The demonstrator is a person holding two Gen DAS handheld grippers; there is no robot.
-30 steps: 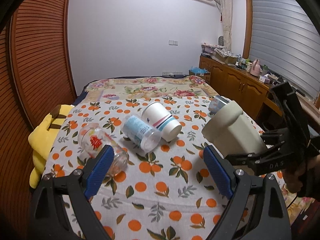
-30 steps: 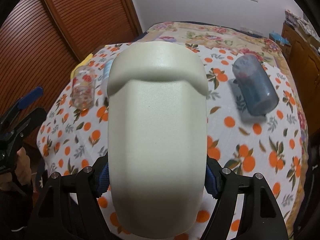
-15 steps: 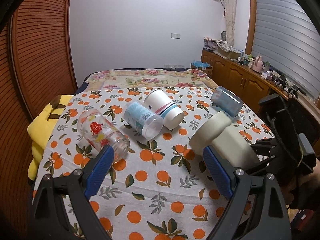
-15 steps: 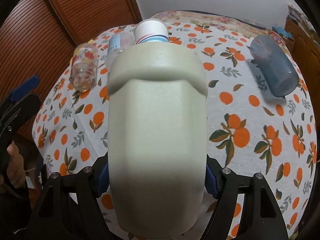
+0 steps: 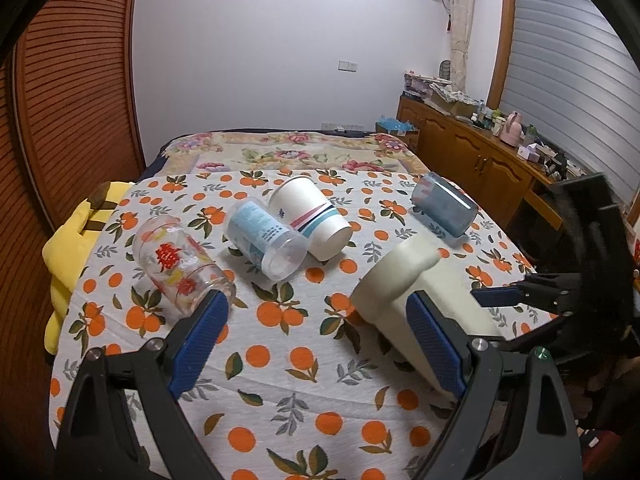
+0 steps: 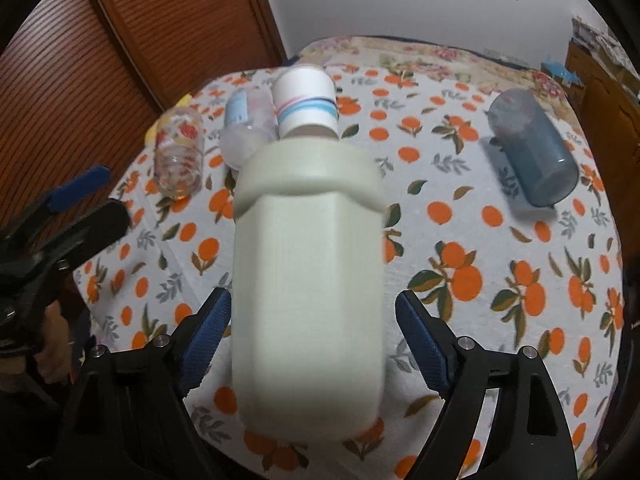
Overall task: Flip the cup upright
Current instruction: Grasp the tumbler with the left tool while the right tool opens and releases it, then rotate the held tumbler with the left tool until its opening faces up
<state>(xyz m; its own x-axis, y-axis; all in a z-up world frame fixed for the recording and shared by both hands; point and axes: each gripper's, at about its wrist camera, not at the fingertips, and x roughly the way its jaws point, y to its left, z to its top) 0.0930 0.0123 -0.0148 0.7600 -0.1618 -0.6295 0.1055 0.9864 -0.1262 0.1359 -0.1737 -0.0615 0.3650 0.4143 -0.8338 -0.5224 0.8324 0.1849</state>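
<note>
A cream-coloured cup (image 6: 308, 232) lies on its side on the orange-print cloth, between the fingers of my right gripper (image 6: 314, 344). The jaws stand apart from its sides, so the gripper is open around it. In the left wrist view the same cup (image 5: 404, 280) lies at the right with its rim pointing toward the middle of the table, and the right gripper (image 5: 532, 292) is behind it. My left gripper (image 5: 316, 344) is open and empty above the near part of the table.
Lying on their sides: a clear glass with red print (image 5: 180, 264), a clear plastic cup with blue label (image 5: 264, 240), a white paper cup with stripes (image 5: 312, 216), and a blue tumbler (image 5: 444, 204). A yellow cushion (image 5: 64, 248) sits at the left edge.
The right gripper lowered the cream cup onto the cloth and its jaws opened, letting go of it. The left gripper rose and pulled back a little.
</note>
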